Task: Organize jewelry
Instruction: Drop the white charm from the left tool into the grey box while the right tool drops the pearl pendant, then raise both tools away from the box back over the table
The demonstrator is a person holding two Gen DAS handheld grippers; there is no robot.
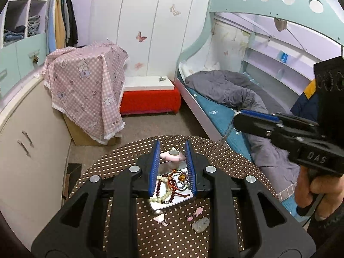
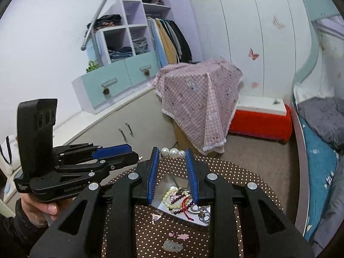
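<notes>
From your left wrist camera, your left claw is spread, holding nothing, and hovers over a small mirrored tray on the round polka-dot counter. The tray holds a tangle of jewelry: pale green beads, dark red beads, a red cord, silvery rings. A pink flower-shaped dish sits at the tray's far edge. Nearer you, pink charms and a clear stone lie loose on the counter. At the right, your right claw is raised well above the counter, and a thin silver chain dangles from its tip.

From your right wrist camera, the right claw looks partly closed on a pearl necklace: three white pearls sit between the blue pads, with the chain trailing down toward the tray. Whether the pads press the pearls or only catch the chain, you cannot tell. Your left claw shows at the left, open.

You seem to be mid-lift, pulling one necklace free of the pile. The next move likely calls for raising it until the chain clears the tangle, then setting it down apart from the tray.
</notes>
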